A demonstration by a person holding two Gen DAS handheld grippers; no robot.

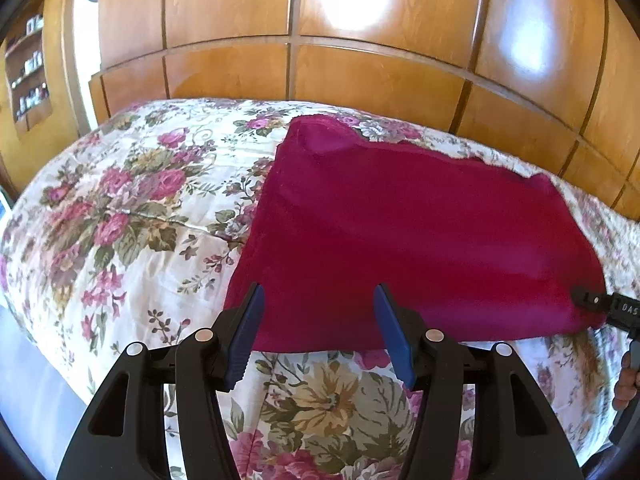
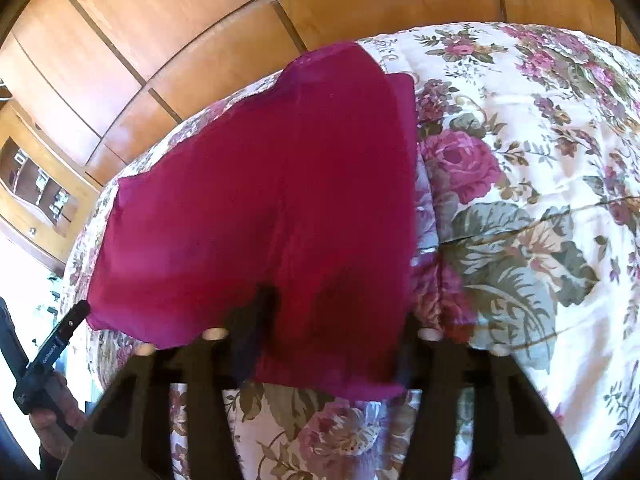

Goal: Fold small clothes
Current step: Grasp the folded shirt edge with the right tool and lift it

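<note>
We should pinch only the near hem of the magenta garment [image 1: 400, 240] and lift both corners evenly so the fold stays square. Our left gripper [image 1: 320, 332] stands half open and empty over that hem, cloth between its fingers but unpressed. Our right gripper [image 2: 328, 344] appears closed on the near right corner; the garment lies flat on the floral bedspread [image 1: 120, 208].

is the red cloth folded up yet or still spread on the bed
Mostly spread: the red cloth lies flat on the floral bedspread; only its near corner is bunched at the right gripper.
</note>
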